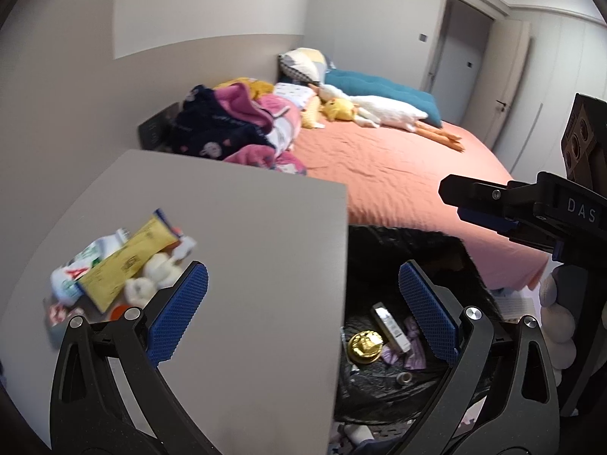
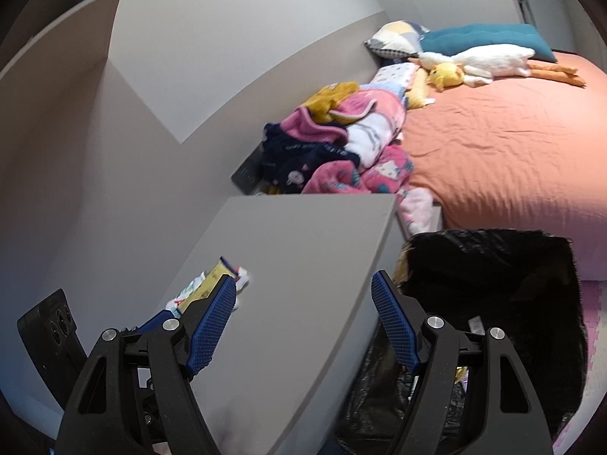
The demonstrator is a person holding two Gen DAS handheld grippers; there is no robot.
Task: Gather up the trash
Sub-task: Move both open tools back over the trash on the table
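Note:
A pile of trash (image 1: pixel 114 269) lies at the left of a grey tabletop (image 1: pixel 242 227): a yellow packet, a white bottle with red and green print, and white wads. My left gripper (image 1: pixel 303 295) hovers open over the table's right edge, to the right of the pile, with nothing between its blue pads. In the right wrist view the pile (image 2: pixel 206 282) is partly hidden behind the left finger of my right gripper (image 2: pixel 303 307), which is open and holds nothing. A bin with a black liner (image 2: pixel 493 265) stands right of the table. My right gripper (image 1: pixel 466 204) shows side-on above it.
Inside the bin (image 1: pixel 379 390) lie a gold round lid (image 1: pixel 365 345), a small box and purple wrappers. Behind it, a bed with an orange sheet (image 1: pixel 398 174) carries heaped clothes (image 1: pixel 235 129), pillows and plush toys. A grey wall bounds the table on the left.

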